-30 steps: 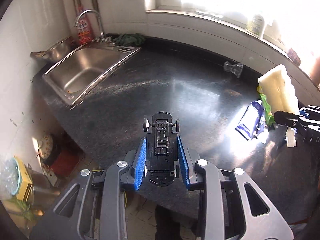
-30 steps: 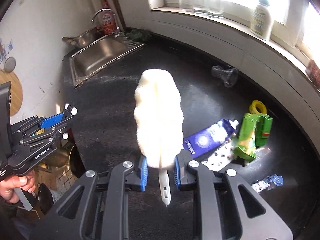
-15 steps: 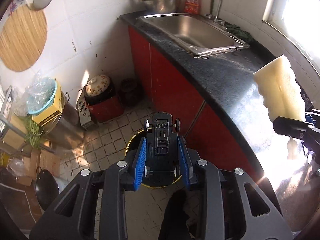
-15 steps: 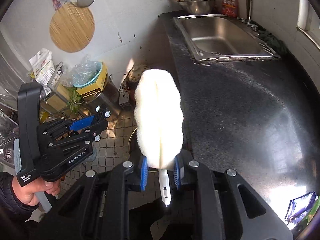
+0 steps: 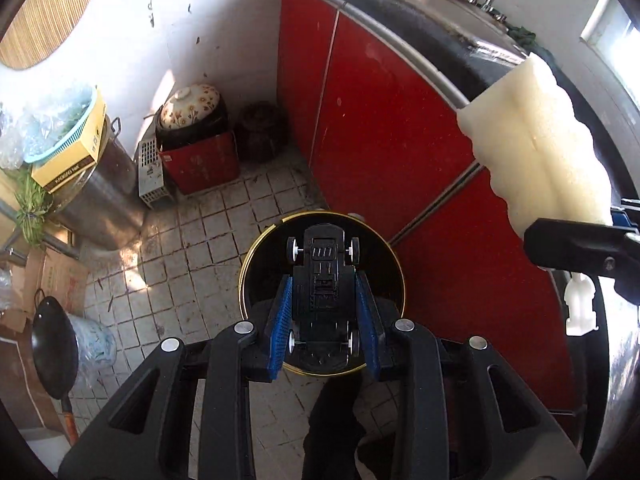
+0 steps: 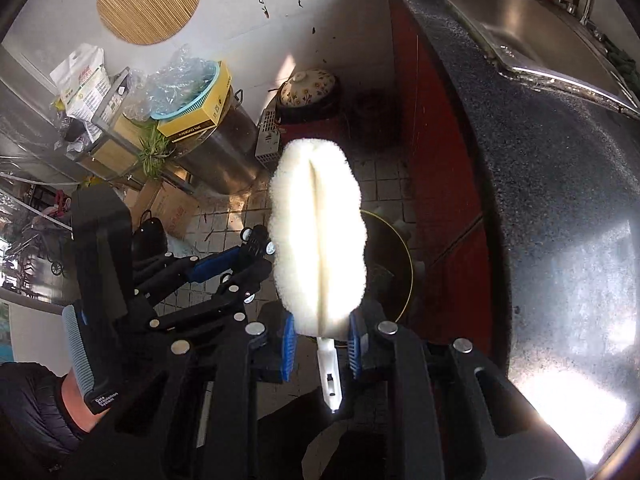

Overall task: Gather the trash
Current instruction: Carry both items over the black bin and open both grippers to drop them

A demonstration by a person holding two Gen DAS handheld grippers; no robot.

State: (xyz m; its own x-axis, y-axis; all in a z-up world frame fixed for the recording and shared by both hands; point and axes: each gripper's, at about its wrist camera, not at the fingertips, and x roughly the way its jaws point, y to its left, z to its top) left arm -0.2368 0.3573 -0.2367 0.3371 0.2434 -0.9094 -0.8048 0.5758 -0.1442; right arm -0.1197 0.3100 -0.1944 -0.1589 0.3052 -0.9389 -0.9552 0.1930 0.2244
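My left gripper (image 5: 323,312) is shut on a black toy car (image 5: 322,288), upside down with its white wheels showing, held right above the round black trash bin (image 5: 256,276) with a gold rim on the tiled floor. My right gripper (image 6: 322,338) is shut on a white sponge brush head (image 6: 318,236) with a white plastic stem, held above the same bin (image 6: 396,256) beside the counter. The sponge also shows in the left wrist view (image 5: 544,140), to the right of the car. The left gripper shows in the right wrist view (image 6: 240,264), to the left.
Red cabinet doors (image 5: 380,112) under the black counter (image 6: 560,200) stand right of the bin. A steel sink (image 6: 520,32) is set in the counter. A steel pot (image 5: 100,200), a red box with a ceramic pot (image 5: 196,160) and a wok (image 5: 54,352) stand on the floor.
Both grippers have swung left off the counter and down toward the floor. The toy car now hangs over the bin; the sponge has come over the bin's edge.
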